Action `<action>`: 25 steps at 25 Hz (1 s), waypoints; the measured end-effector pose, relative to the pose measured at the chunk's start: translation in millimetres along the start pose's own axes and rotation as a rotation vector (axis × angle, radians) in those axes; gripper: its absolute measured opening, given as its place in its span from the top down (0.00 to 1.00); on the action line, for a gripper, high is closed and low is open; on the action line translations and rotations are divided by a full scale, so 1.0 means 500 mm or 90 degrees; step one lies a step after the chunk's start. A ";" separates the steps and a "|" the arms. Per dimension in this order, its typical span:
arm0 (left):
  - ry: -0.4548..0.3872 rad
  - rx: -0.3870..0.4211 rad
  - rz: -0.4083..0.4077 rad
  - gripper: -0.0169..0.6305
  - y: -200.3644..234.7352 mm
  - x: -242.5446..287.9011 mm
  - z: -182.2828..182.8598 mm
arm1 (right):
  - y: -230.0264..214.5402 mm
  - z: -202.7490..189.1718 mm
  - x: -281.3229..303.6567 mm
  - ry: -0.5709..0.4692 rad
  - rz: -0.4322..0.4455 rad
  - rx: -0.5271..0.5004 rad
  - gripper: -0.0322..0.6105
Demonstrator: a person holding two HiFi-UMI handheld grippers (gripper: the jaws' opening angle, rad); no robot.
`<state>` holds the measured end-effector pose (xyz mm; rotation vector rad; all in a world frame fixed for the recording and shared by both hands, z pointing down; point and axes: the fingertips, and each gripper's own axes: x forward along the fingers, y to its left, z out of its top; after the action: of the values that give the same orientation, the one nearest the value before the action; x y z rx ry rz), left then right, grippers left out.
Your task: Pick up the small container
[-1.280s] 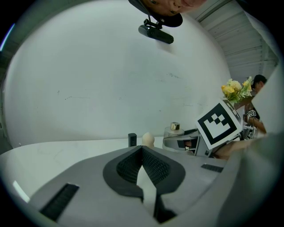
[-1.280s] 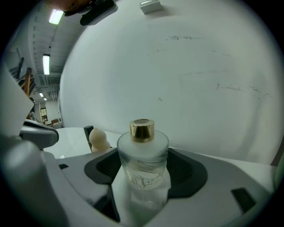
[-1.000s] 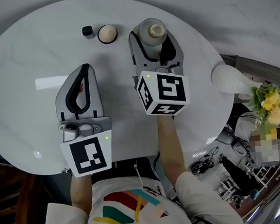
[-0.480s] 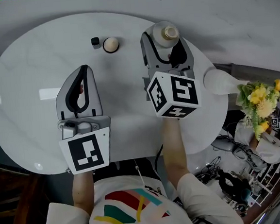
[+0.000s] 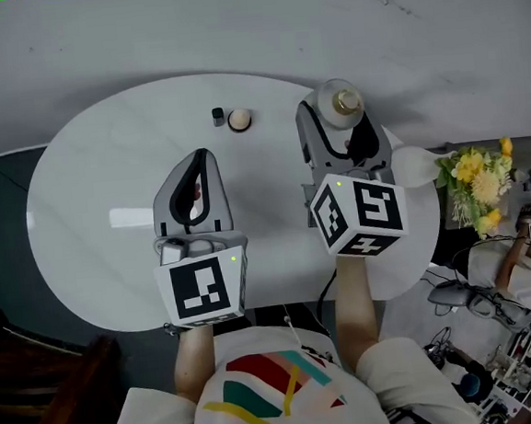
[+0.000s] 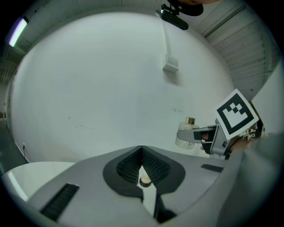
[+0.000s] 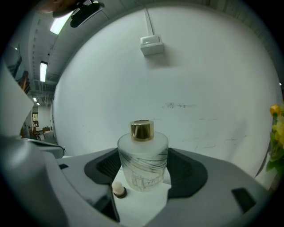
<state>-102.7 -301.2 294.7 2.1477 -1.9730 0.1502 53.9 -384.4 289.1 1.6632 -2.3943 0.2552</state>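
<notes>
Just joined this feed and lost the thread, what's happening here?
A person holds a hand-held gripper in each hand over a white table. The right hand-held gripper is shut on the small container, a frosted gold-capped bottle, apparently raised off the table. The left hand-held gripper is shut and empty. A cream stopper and black cap lie on the table.

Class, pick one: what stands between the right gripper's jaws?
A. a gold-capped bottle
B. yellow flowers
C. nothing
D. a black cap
A: in the right gripper view, the jaws of the right gripper press on the bottle from both sides.
</notes>
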 end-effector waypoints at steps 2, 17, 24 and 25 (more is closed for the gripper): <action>0.013 -0.003 0.006 0.95 0.008 -0.021 0.011 | 0.016 0.021 -0.027 -0.006 0.005 0.008 0.44; -0.067 0.070 -0.018 0.95 -0.049 -0.142 0.157 | 0.108 0.096 -0.207 -0.042 0.065 0.021 0.44; -0.066 0.090 -0.014 0.95 -0.054 -0.177 0.153 | 0.143 0.087 -0.264 -0.061 0.103 0.002 0.44; -0.065 0.093 -0.016 0.95 -0.057 -0.178 0.153 | 0.147 0.086 -0.270 -0.063 0.106 0.000 0.44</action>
<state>-88.5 -230.2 198.1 2.3137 -2.0476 0.1880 27.4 -248.6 209.7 1.5114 -2.6090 0.2046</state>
